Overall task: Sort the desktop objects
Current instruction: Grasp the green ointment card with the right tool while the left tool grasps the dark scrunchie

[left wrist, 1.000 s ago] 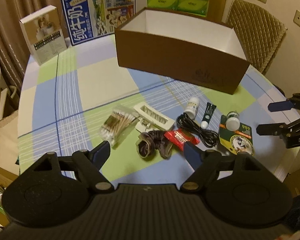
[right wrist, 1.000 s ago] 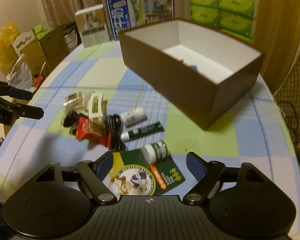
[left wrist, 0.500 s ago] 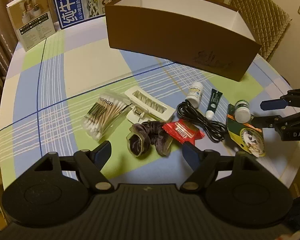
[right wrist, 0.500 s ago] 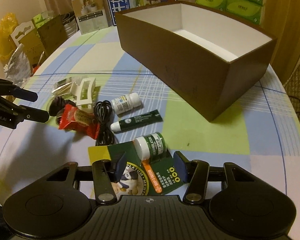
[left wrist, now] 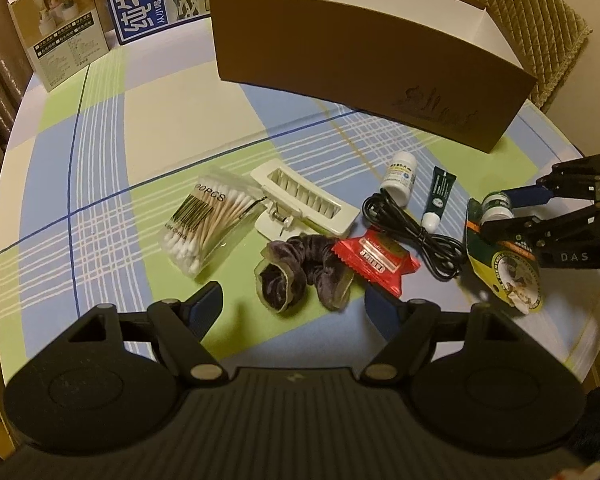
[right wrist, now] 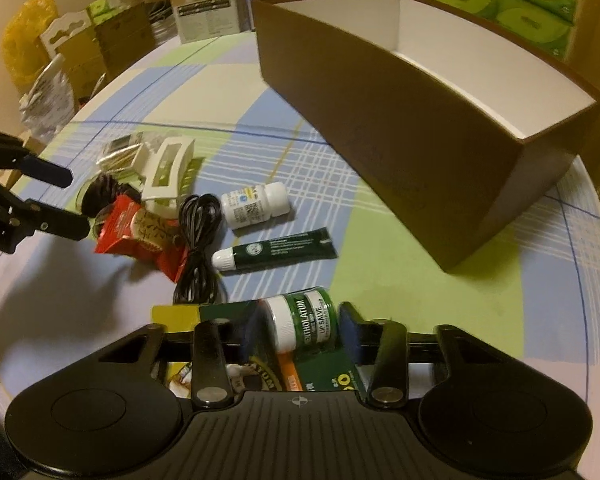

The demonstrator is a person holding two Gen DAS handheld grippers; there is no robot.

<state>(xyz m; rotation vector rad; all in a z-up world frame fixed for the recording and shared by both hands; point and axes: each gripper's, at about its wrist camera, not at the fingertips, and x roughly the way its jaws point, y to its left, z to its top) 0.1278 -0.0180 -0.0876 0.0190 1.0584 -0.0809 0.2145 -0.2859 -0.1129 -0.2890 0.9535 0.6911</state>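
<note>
My right gripper (right wrist: 298, 330) straddles a small green lip salve jar (right wrist: 302, 322) that lies on a green printed card (right wrist: 324, 376); its fingers stand close on both sides, contact unclear. The same jar (left wrist: 496, 206) shows in the left wrist view between the right gripper's fingers (left wrist: 530, 196). My left gripper (left wrist: 294, 306) is open and empty, just in front of a purple scrunchie (left wrist: 300, 274) and a red packet (left wrist: 376, 258). Cotton swabs (left wrist: 210, 222), a white hair clip (left wrist: 304, 202), a black cable (left wrist: 412, 226), a white pill bottle (left wrist: 400, 176) and a green tube (left wrist: 440, 196) lie on the tablecloth.
A large brown box (left wrist: 364, 56) with a white inside stands open behind the objects, also in the right wrist view (right wrist: 412, 120). A book box (left wrist: 60, 24) and a blue milk carton (left wrist: 152, 4) stand at the back. The table edge (left wrist: 596, 320) is close on the right.
My right gripper has moved forward and down around the lip salve jar and narrowed its fingers. My left gripper has moved closer to the scrunchie and stayed open.
</note>
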